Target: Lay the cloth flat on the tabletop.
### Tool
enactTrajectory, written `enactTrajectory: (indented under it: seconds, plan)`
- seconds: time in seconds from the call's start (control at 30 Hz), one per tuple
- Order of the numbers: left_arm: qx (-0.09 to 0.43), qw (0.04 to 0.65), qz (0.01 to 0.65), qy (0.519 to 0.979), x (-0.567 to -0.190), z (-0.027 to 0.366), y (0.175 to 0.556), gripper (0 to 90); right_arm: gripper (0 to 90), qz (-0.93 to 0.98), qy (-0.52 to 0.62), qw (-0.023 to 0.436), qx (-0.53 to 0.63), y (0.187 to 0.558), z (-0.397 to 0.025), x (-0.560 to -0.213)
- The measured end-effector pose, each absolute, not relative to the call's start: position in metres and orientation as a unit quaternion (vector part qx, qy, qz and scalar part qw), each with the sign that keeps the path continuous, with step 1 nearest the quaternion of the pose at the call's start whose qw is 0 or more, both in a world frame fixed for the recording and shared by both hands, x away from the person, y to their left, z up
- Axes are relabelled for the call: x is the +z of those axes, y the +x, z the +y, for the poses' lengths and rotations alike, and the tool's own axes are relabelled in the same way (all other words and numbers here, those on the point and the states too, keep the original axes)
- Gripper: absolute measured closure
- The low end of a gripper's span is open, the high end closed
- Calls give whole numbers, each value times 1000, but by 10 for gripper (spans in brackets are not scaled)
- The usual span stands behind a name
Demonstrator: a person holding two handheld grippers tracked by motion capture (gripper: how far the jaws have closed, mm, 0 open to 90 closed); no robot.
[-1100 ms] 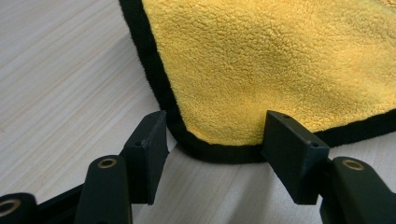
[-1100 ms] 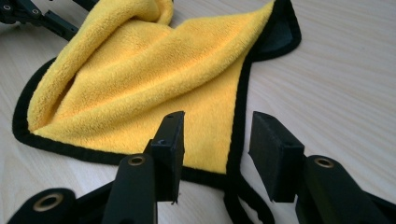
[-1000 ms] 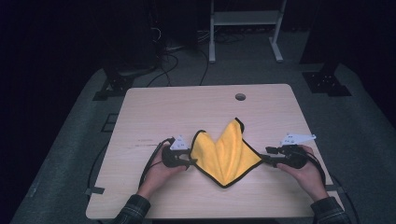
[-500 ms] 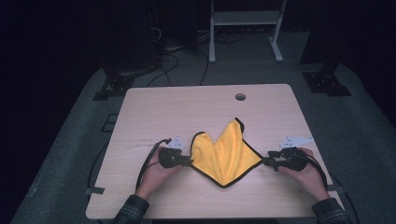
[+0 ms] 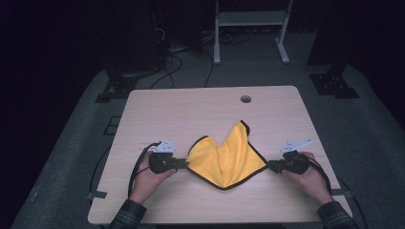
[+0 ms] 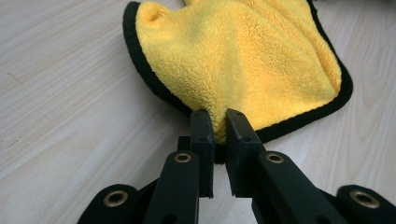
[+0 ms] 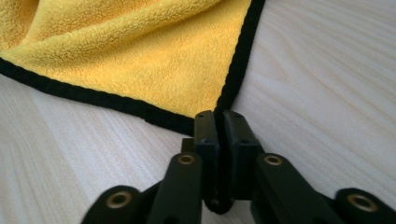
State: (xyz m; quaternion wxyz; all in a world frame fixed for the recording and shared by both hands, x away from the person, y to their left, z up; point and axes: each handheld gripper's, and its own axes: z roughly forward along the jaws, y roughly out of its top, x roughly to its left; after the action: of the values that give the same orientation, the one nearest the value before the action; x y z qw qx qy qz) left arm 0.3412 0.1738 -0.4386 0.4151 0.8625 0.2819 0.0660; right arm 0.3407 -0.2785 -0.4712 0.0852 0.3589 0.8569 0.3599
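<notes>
Yellow cloth (image 5: 224, 155): bunched at near centre of desk (image 5: 191, 109), pinched at opposite corners by left gripper (image 6: 219, 128) and right gripper (image 7: 219, 122), jaws clamped. Risk: thin corner grip slipped by uneven pulling.

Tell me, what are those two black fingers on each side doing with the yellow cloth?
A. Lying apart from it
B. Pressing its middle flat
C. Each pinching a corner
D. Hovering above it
C: the left gripper and right gripper each clamp a corner of the yellow cloth.

Both hands low, left gripper (image 5: 184, 163) and right gripper (image 5: 269, 165) jaws clamped.
</notes>
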Motion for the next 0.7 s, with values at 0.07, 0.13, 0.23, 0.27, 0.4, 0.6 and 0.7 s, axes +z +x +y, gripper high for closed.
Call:
enactTrajectory:
  seconds: [0.07, 0.13, 0.23, 0.27, 0.4, 0.6, 0.7]
  plan:
    - [68, 421, 284, 859, -435, 176, 341, 826, 860, 853, 359, 84, 368, 340, -279, -465]
    - [71, 431, 287, 853, -431, 180, 342, 826, 861, 849, 357, 88, 380, 340, -280, -460]
    - [81, 453, 296, 837, -422, 188, 345, 827, 863, 836, 357, 96, 406, 341, -282, -445]
    - [82, 456, 298, 835, -420, 189, 345, 827, 863, 830, 357, 103, 416, 342, -283, -438]
    - [103, 475, 299, 821, -402, 193, 349, 828, 864, 815, 355, 116, 443, 346, -287, -420]
    - [131, 497, 301, 803, -378, 194, 357, 829, 865, 795, 349, 140, 476, 349, -291, -394]
    - [144, 506, 301, 795, -367, 196, 360, 829, 866, 783, 345, 151, 495, 350, -294, -379]
